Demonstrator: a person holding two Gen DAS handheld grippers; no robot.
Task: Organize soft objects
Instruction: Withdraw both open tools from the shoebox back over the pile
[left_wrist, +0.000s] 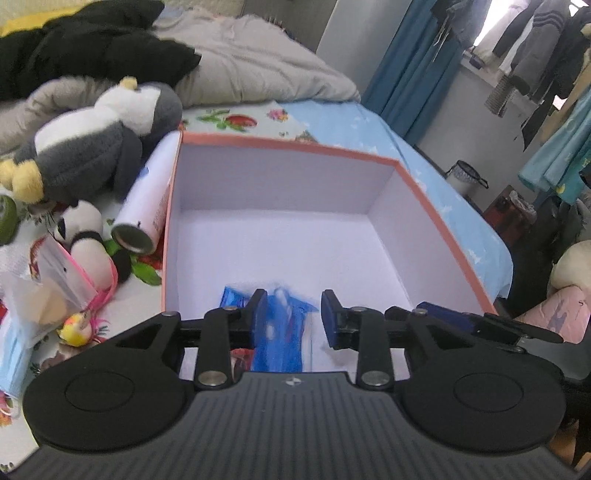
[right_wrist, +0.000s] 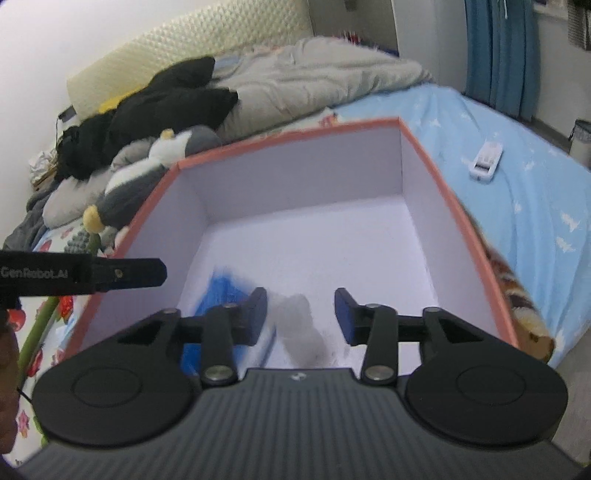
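Note:
A pink-rimmed box (left_wrist: 295, 146) with white inside stands on the bed; it also shows in the right wrist view (right_wrist: 295, 134). My left gripper (left_wrist: 293, 319) is open over the box's near end, above a blurred blue packet (left_wrist: 280, 332) inside. My right gripper (right_wrist: 301, 315) is open over the box too, above a blurred whitish soft thing (right_wrist: 301, 332) and the blue packet (right_wrist: 221, 291). A grey and white plush penguin (left_wrist: 96, 144) lies left of the box, with a small panda plush (left_wrist: 83, 236) below it.
A white spray can (left_wrist: 147, 199) lies against the box's left wall. A pink-haired doll (left_wrist: 79, 326) and packets lie at the left. A grey quilt (left_wrist: 258, 66) and black clothing (left_wrist: 92, 44) are behind. A white device (right_wrist: 485, 162) lies on the blue sheet.

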